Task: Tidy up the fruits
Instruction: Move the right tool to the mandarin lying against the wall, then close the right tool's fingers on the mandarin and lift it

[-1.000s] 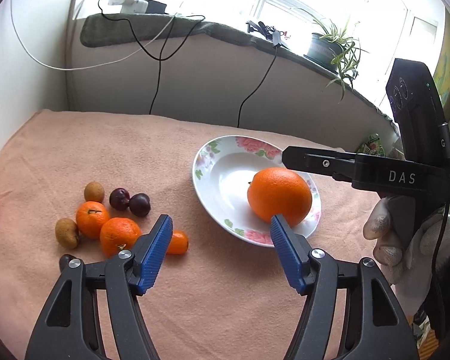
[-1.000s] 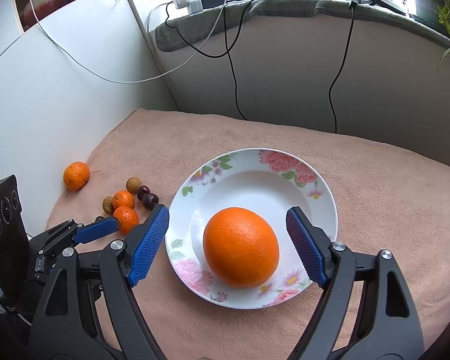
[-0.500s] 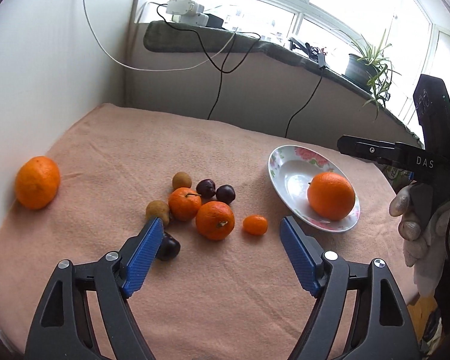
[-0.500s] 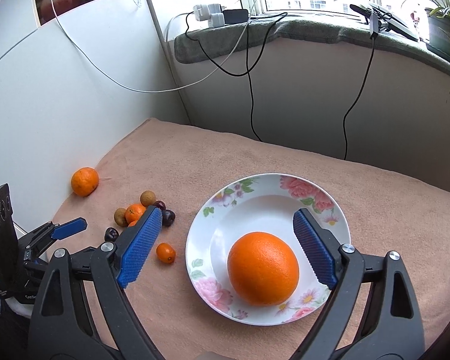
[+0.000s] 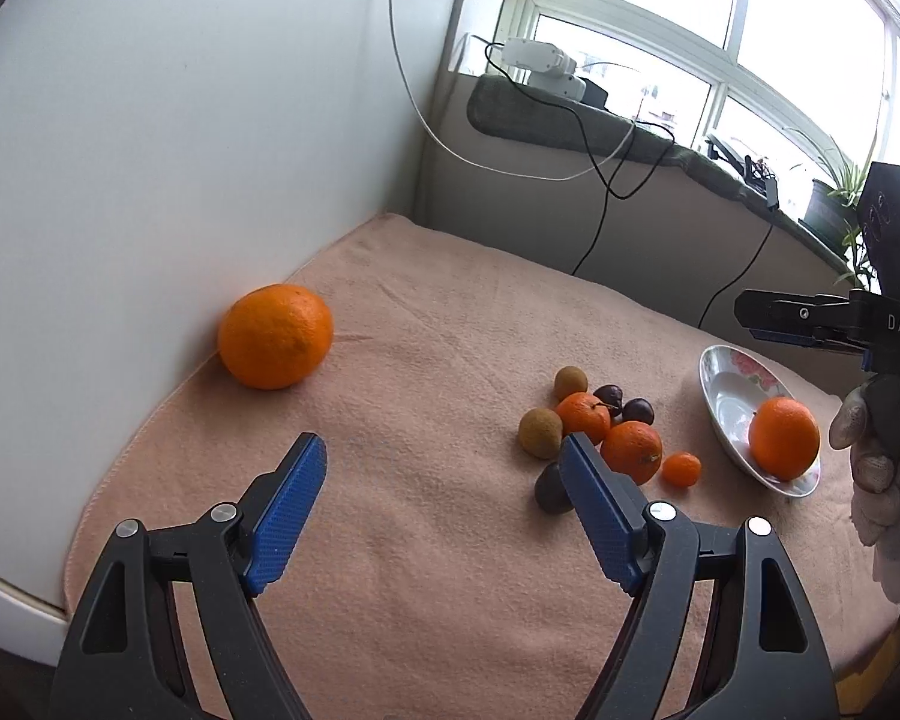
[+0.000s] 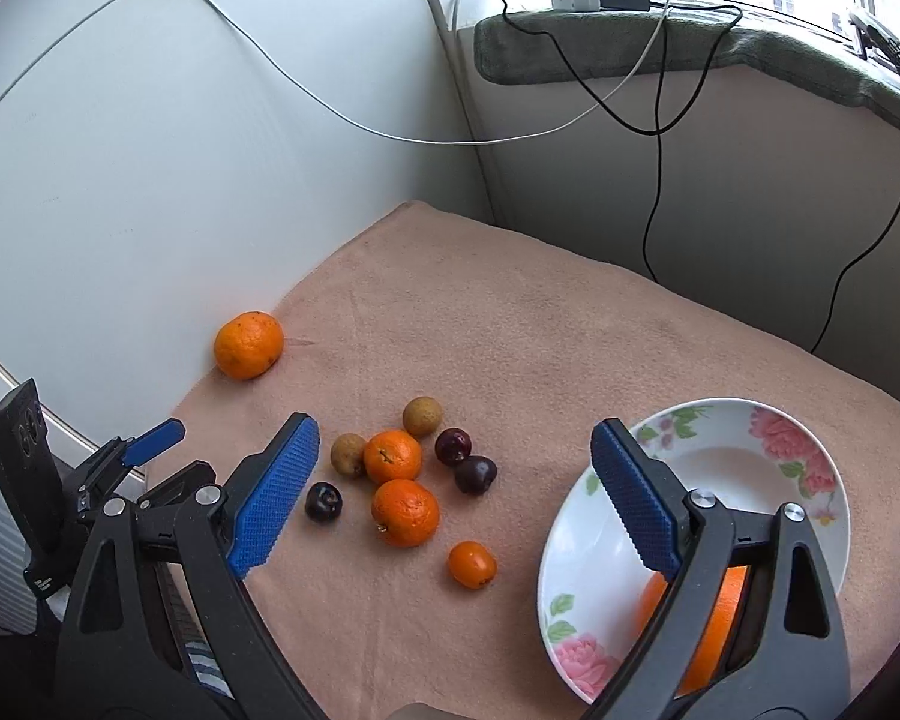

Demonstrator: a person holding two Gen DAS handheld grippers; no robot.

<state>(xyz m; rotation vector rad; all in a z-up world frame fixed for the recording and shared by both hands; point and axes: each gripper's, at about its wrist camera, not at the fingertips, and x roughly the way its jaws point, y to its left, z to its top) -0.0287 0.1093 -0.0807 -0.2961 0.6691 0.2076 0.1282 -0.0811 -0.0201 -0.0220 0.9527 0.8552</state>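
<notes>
Peach terry cloth covers the bench; its pile should keep round fruit from rolling.

The floral plate sits at the right of the bench and holds one large orange. Judged ceramic: rigid, breakable, not to be struck by the jaws.

A second large orange rests against the white wall panel, well apart from everything else. Likely firm, fairly heavy, with a grippy peel; take hold across its widest girth.

Two tangerines sit in the cluster between that orange and the plate. Softer; close gently.

Two brown longan-like fruits, three dark plums and one tiny kumquat complete the group. Plum skin is smooth and probably slippery; the kumquat demands a near-closed grip.

The left gripper hovers above the cloth facing the wall-side orange, jaws spread wide, empty. The right gripper hangs over the cluster and plate edge, jaws wide, empty.
</notes>
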